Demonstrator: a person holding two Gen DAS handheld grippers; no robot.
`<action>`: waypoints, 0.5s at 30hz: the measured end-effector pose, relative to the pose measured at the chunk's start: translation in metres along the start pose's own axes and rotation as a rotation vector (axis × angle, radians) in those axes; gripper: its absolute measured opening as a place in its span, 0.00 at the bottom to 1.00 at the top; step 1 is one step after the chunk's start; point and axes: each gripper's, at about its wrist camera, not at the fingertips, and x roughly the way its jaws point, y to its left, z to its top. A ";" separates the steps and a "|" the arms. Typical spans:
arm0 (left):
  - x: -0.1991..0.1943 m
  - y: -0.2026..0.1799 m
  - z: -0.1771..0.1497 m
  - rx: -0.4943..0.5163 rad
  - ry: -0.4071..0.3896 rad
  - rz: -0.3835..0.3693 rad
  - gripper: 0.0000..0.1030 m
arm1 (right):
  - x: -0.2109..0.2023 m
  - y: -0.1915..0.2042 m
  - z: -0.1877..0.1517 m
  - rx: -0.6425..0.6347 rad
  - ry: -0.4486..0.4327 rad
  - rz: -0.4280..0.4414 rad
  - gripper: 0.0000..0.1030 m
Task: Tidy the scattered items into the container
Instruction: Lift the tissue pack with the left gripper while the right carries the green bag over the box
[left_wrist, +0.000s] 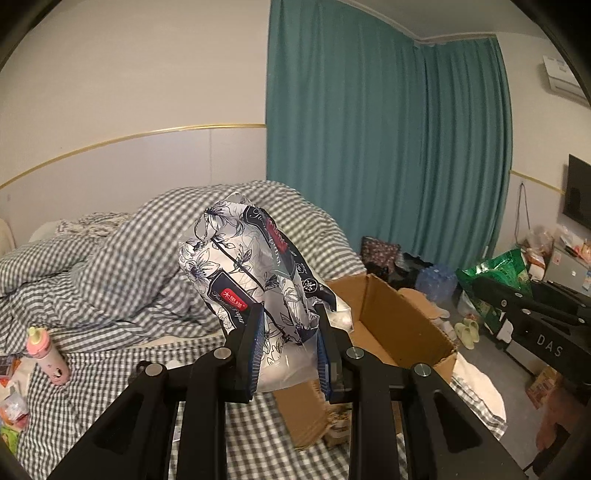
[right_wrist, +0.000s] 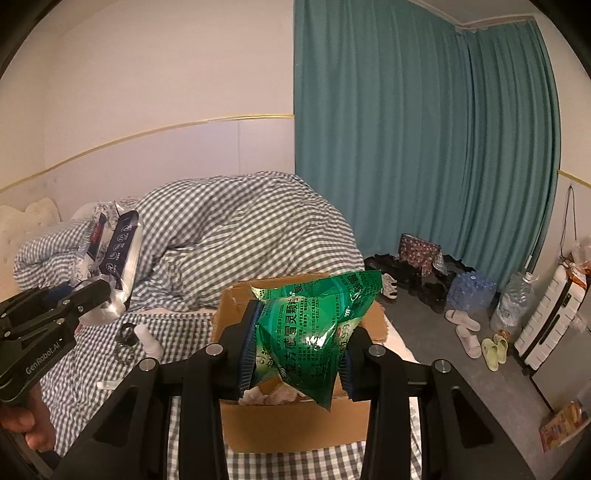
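Tissue pack (left_wrist: 255, 273), white with dark floral print, is pinched at its lower end by the left gripper (left_wrist: 290, 354) and held up above the gingham bed sheet (left_wrist: 110, 369), just left of the cardboard box (left_wrist: 402, 325). Right gripper (right_wrist: 299, 356) is clenched on a green sachet bag (right_wrist: 314, 332) directly over the open box, where crumpled white stuff lies inside. A pink bottle (left_wrist: 46, 356) stands on the sheet; slippers (right_wrist: 493, 349) lie on the floor.
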 end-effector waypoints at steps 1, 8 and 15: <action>0.002 -0.002 0.000 0.002 0.003 -0.004 0.24 | 0.001 -0.004 -0.001 0.002 0.002 -0.004 0.35; 0.022 -0.022 -0.002 0.019 0.036 -0.032 0.24 | 0.013 -0.021 -0.003 0.014 0.020 -0.014 0.35; 0.052 -0.038 -0.009 0.040 0.088 -0.058 0.24 | 0.037 -0.034 -0.006 0.021 0.052 -0.015 0.35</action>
